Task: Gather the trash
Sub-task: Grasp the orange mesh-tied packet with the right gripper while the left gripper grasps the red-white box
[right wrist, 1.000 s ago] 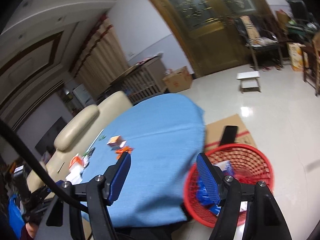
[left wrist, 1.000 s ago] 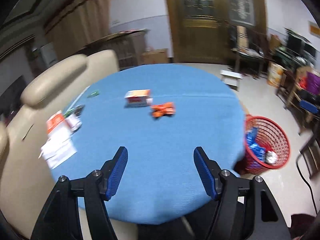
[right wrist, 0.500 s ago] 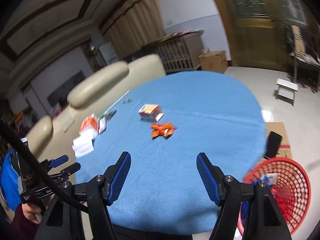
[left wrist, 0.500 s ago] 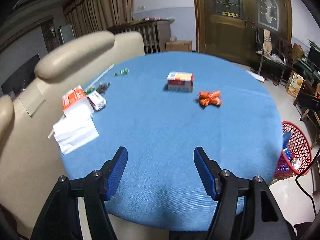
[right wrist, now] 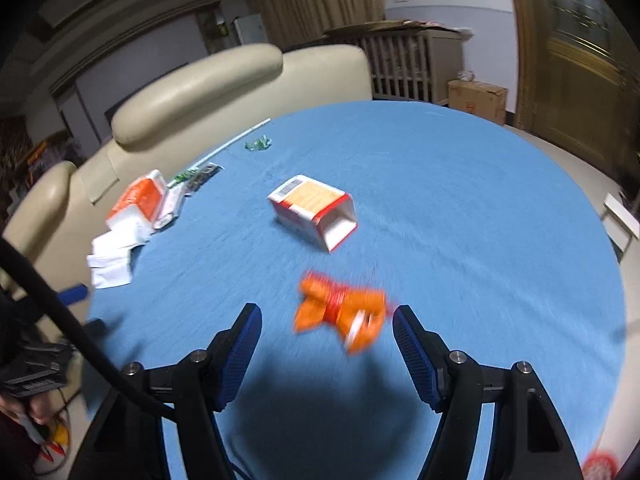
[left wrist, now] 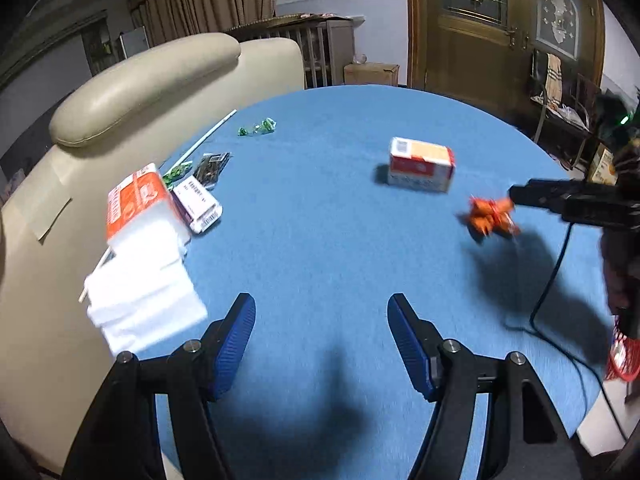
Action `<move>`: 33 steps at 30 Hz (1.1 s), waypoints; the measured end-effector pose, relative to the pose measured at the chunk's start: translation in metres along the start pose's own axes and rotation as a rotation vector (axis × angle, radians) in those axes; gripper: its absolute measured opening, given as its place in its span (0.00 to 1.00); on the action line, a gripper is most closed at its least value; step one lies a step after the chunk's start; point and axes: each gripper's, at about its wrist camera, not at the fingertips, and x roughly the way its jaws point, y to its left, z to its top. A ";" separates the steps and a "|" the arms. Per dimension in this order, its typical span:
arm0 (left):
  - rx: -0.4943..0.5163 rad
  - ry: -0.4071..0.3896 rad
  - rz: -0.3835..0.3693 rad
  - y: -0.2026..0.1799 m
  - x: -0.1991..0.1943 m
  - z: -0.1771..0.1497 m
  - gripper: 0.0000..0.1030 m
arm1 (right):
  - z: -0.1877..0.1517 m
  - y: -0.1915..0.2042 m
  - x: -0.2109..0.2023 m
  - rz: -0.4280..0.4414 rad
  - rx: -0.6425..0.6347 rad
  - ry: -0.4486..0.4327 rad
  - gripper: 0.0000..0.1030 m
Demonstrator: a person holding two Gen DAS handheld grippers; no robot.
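A crumpled orange wrapper lies on the round blue table, just ahead of my open right gripper and nearer its right finger. It also shows in the left wrist view, where the right gripper's fingers reach in beside it. An open red-and-white carton lies beyond it. My left gripper is open and empty over the near table. A tissue pack, white tissues, a small purple-and-white box and green wrappers lie at the left.
A cream sofa borders the table's left edge. A red mesh basket stands on the floor at the table's right. A black cable hangs across the right side of the table. A white straw lies by the sofa.
Both grippers have moved forward over the table. The right gripper has swung from the basket side to the orange wrapper, which now lies just ahead of its fingertips. Both stay open.
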 end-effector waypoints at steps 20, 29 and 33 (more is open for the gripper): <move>-0.124 0.169 -0.222 -0.053 0.102 0.159 0.67 | -0.018 0.017 0.053 0.090 -0.231 0.158 0.32; -0.450 0.342 -0.227 -0.062 0.158 0.173 0.67 | -0.041 0.002 0.010 0.091 -0.113 0.058 0.27; -0.499 0.344 -0.189 -0.068 0.165 0.173 0.69 | -0.059 -0.005 -0.017 0.113 -0.048 0.020 0.27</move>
